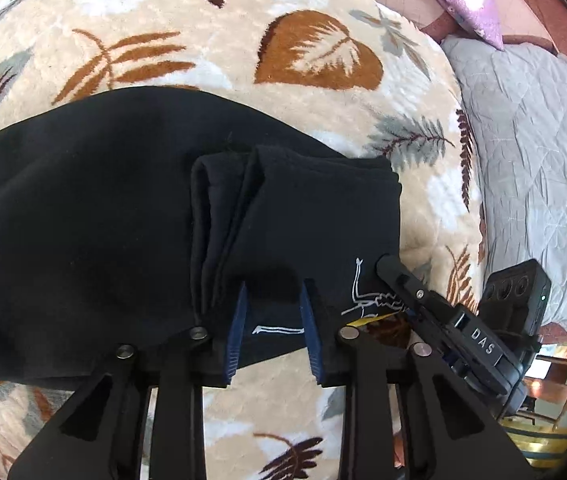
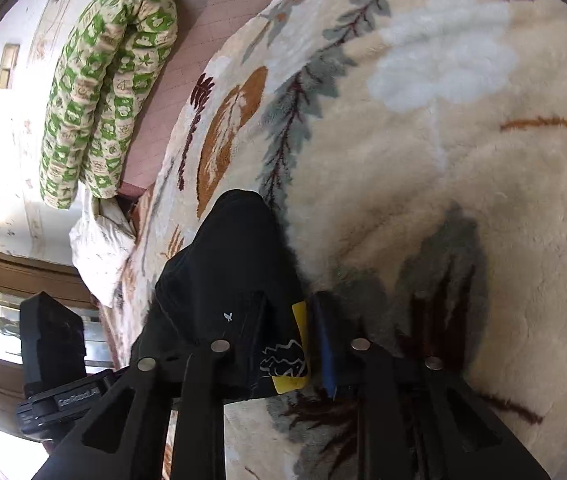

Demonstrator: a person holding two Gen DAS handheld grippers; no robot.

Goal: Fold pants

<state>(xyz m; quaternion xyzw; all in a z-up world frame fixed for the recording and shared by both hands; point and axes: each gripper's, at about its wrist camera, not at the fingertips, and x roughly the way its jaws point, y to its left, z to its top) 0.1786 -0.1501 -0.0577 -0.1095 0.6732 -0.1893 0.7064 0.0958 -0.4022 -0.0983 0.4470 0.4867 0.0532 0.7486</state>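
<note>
The black pants lie on a cream leaf-patterned fleece blanket, spread as a broad flat dark mass from nine o'clock to the middle of the left wrist view. A narrower folded part lies doubled on top, its ribbed edges pointing to twelve o'clock. A small white line drawing sits near the four o'clock corner, and what may be a yellow tag shows beside it.

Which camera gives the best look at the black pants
The left wrist view: the black pants spread across the leaf-patterned blanket, folds and white print visible. The right wrist view shows the pants as only a narrow bunched end.
</note>
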